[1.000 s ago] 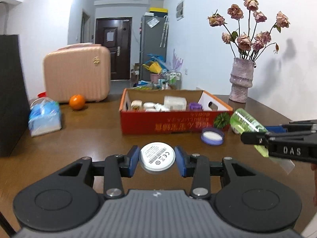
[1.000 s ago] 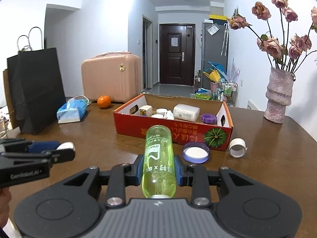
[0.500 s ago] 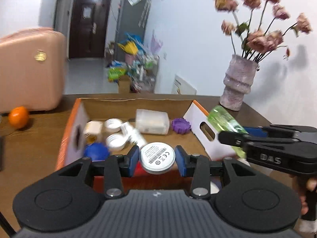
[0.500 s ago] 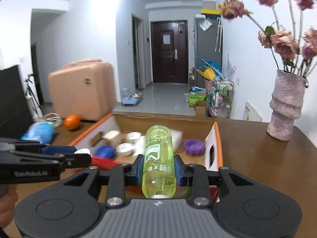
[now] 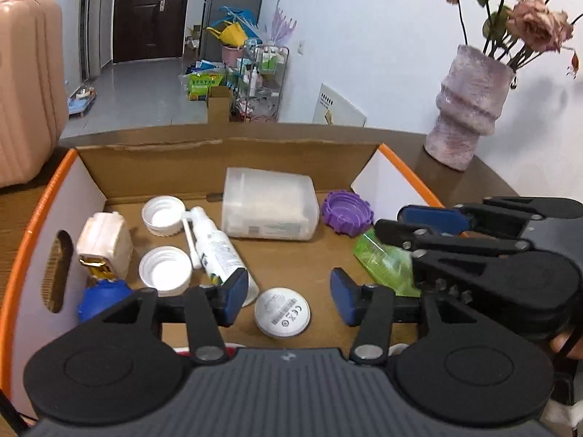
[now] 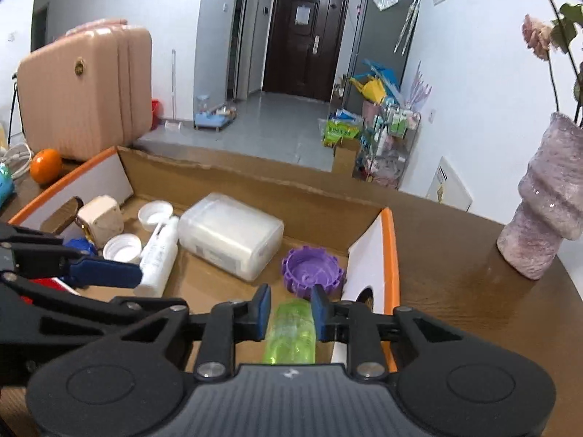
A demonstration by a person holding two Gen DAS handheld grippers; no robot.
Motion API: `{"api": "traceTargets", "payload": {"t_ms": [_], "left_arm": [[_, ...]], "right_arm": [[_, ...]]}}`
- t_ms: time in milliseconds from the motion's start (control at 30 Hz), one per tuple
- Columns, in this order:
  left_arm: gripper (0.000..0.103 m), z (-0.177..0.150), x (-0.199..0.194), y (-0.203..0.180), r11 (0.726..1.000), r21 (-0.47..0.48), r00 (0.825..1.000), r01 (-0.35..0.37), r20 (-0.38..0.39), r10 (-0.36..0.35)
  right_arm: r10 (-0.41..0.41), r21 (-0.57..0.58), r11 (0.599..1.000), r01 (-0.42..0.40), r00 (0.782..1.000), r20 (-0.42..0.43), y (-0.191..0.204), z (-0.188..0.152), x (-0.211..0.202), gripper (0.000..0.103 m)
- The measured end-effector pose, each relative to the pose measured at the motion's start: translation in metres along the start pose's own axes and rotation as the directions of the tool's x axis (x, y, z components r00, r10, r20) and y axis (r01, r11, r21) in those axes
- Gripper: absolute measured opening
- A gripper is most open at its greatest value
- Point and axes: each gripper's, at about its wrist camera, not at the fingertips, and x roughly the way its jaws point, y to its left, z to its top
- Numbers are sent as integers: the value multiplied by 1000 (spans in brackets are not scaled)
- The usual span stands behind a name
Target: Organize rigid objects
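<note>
Both tongs over the box

The left tongs [image 5: 288,296] were opening, the disc [image 5: 282,312] lying loose between them in the box [image 5: 395,171]. The right tongs [image 6: 290,312] gripped the bottle [image 6: 291,331], its long axis running along the fingers, and were closing further.

Both cameras sit close above a cardboard box [image 5: 218,153], tilted down into it and facing the hallway door [image 6: 302,36] at twelve o'clock. The left view looks from the box's near middle, with the right tool at three o'clock. The right view looks from nearer the box's right wall, with the left tool at nine o'clock. Both share the box's inside, the vase [image 5: 470,109] and the pink suitcase [image 6: 87,91].
</note>
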Motion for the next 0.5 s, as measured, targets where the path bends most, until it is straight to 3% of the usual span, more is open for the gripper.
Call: {"api": "traceTargets", "payload": {"t_ms": [67,133,200,267,367,500], "left_arm": [[51,4,-15,0,1000,11,999,-24,26,24],[57,5,-40,-1,998,32,996,-53,72,51],[69,4,-67,-3,994,66,990,-84,121,75],[71,-4,-97,-6,988,94,979,-126,170,109],[71,-28,-143,-9,982,102,969,-161,204,138],[74,-88,-202,-17,976,64,950,-208,251,186]], "right_arm": [[-1,19,1000,1,999,35,-7,6,-14,29],[-7,23,1000,5,998,67,-14,11,-33,30],[-20,28,999,17,994,104,-20,14,-59,35],[-32,34,999,27,990,138,-26,12,-90,41],[-42,50,998,33,982,182,-33,1,-136,50],[-32,112,994,6,971,235,-33,-44,-197,56]]}}
